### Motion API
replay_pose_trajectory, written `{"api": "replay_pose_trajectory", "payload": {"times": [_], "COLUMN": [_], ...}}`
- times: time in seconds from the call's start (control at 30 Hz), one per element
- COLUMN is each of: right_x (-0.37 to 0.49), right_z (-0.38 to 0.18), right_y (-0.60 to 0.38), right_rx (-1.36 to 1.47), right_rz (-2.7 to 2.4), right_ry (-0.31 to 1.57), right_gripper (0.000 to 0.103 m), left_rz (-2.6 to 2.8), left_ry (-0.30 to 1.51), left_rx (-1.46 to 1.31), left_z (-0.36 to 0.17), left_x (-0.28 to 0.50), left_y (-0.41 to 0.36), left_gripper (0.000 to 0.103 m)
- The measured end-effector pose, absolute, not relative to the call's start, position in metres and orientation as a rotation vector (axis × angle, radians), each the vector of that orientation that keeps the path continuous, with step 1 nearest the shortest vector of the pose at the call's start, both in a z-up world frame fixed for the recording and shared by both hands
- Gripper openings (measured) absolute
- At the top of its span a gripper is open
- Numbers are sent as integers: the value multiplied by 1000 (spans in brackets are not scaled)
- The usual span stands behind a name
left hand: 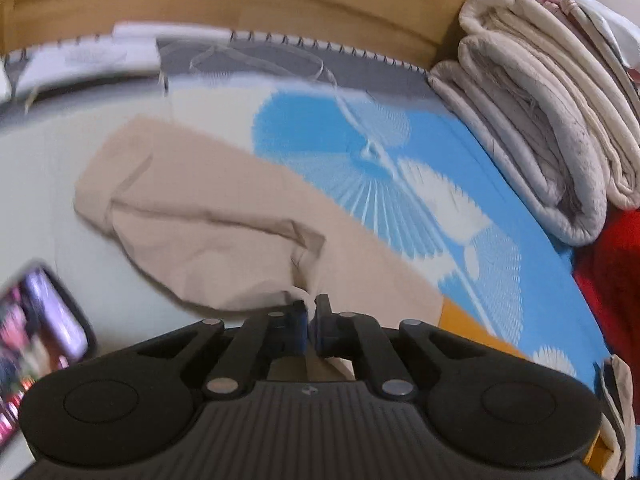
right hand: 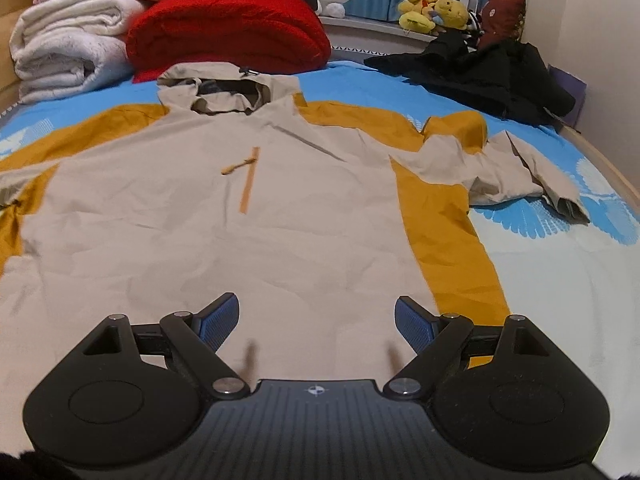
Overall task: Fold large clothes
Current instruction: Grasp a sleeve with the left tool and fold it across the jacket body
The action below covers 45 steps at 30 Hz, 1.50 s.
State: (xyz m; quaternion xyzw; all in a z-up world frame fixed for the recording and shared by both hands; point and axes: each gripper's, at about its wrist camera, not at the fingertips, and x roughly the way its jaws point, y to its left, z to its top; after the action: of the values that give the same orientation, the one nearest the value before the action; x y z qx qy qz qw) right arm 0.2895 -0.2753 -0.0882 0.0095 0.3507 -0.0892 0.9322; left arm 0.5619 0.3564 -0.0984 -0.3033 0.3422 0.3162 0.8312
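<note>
A phone (left hand: pixel 38 344) is seen lit at the far left on the bed (left hand: pixel 500 168). Beside it, the left hand-held gripper (left hand: pixel 311 312) is pressed together on a bunched fold of the beige sleeve (left hand: pixel 208 220), which stretches away up-left from the jaws. The jacket (right hand: pixel 248 216) is spread flat on the bed, hood (right hand: pixel 228 88) farthest, its long axis running straight away from the right hand-held gripper (right hand: pixel 316 320). That gripper is spread wide over the hem, holding nothing; contact with the cloth cannot be told. The far sleeve (right hand: pixel 500 172) lies crumpled at right, nearer the right hand.
</note>
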Motion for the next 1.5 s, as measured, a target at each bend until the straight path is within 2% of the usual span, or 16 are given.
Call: {"api": "replay_pose_trajectory", "payload": {"times": [0.13,0.3,0.4,0.53,0.63,0.7,0.77,0.83,0.93,1.03,1.23,1.5], "right_x": [293,297,295,292,289,286,282,279,274,276,321,448], "right_z": [-91,-99,-101,-101,-97,-92,-86,-80,-73,-69,-60,-106], "right_y": [-283,-302,-311,-325,-335,-341,-345,-350,-361,-373,-420,-450], "right_rx": [19,52,68,115,179,207,217,227,279,359,614,813], "right_rz": [-187,-194,-195,-214,-208,-206,-201,-199,-183,-154,-56,-72], "right_ry": [708,714,694,675,664,643,622,605,587,582,583,717], "right_gripper": [86,86,86,86,86,86,86,86,86,86,86,86], "left_rz": [671,626,485,123,-274,-467,-615,-667,-577,-450,-220,-145], "left_ry": [660,573,464,320,353,459,588,622,616,653,722,891], "left_rx": [-511,-206,-43,133,240,310,419,560,718,634,271,9], "left_z": [-68,-32,13,73,70,39,-9,-52,-86,-83,-60,-85], "left_x": [579,595,599,583,547,525,504,477,458,479,567,647], "left_y": [343,271,196,39,-97,-159,-200,-209,-179,-120,-22,-18], "left_gripper": [3,3,3,3,5,15,64,78,87,87,87,87]}}
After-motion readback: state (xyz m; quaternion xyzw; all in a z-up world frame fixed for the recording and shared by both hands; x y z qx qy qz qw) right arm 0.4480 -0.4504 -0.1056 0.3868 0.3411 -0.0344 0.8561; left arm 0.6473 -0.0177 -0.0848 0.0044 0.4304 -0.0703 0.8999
